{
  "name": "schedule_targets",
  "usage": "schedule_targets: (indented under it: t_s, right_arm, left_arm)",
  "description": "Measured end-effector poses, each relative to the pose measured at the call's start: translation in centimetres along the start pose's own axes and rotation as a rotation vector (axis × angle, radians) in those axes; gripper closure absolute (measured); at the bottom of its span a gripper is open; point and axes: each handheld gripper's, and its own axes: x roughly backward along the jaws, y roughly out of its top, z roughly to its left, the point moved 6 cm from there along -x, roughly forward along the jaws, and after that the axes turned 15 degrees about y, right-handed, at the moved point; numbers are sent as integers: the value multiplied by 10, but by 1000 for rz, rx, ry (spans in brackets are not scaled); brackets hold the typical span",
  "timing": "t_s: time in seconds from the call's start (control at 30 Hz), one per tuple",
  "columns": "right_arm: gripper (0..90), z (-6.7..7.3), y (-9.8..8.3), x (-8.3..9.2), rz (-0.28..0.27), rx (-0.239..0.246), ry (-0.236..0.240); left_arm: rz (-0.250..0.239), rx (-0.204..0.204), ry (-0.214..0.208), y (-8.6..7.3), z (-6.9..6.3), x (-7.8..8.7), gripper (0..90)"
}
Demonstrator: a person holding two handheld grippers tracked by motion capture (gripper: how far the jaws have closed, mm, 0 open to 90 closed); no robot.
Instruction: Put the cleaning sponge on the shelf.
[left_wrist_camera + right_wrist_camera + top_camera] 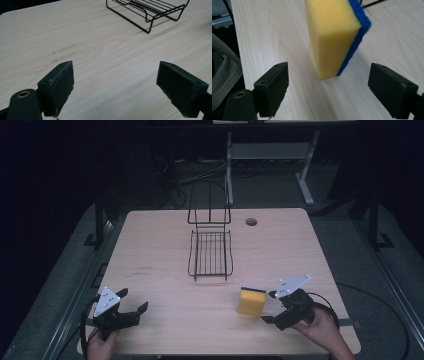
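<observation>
Right gripper [274, 311], held in a person's hand [322, 327] at the near right of the worktop [160, 265], stands released with its jaws spread wide, aimed at a yellow sponge with a blue scouring layer [251, 301]. The sponge stands on edge on the bare wood just beyond the jaws, touching neither; in the right gripper view it rises ahead between the two black pads [273, 87], its blue face turned to the right.

Left gripper [134, 302] rests low over the near left corner of the worktop, also released, jaws wide apart and holding nothing, with a grey three-cornered plate on top and a cable trailing from it. Its own view looks across pale wood grain toward a black wire rack [150, 11].

From above, the wire rack [210, 251] sits at the middle of the worktop, its tall back end toward the far edge, well apart from both grippers. A round cable hole [251, 222] lies to the rack's right near the far edge.
</observation>
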Motion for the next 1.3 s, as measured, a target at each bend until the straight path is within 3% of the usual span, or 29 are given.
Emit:
schedule_targets:
  t_s: [0.5,0.83,1.3]
  right_arm:
    - [183,-4,14,-17,7,25,44]
    - [215,-9,18,-28,21,39,46]
    - [414,-12,19,-29,12,47,40]
  left_arm:
    - [0,-1,-3,0,0,0,138]
    - [0,0,0,0,0,0,138]
    - [-3,5,-1,0,0,1,138]
